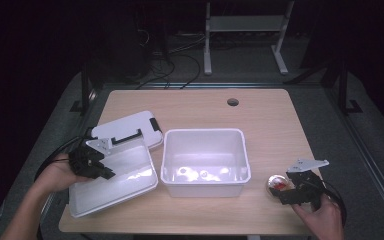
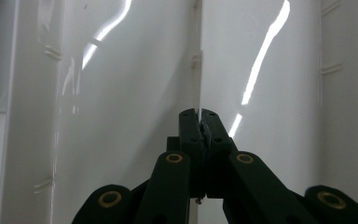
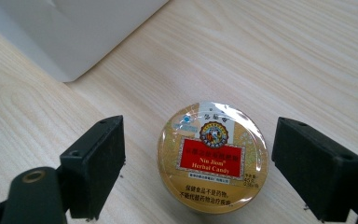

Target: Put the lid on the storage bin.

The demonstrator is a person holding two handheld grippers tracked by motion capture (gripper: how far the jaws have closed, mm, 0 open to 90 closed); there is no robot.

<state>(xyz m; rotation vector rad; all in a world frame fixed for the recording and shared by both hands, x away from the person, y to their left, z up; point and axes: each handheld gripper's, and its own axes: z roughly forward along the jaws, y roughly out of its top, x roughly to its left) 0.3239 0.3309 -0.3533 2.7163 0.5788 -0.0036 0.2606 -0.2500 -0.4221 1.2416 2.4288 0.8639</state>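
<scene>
A white plastic lid rests tilted at the table's left, and a thin white ridge of it runs up between my left gripper's jaws. The left gripper is shut on that lid near its left edge. At the front right, a round gold candy tin with a red label stands on the wood. My right gripper is open, one jaw on each side of the tin, with gaps on both sides.
An open white bin sits mid-table, and its corner lies just beyond the tin. A second white lid with a black handle lies behind the held one. A cable hole is at the back of the table.
</scene>
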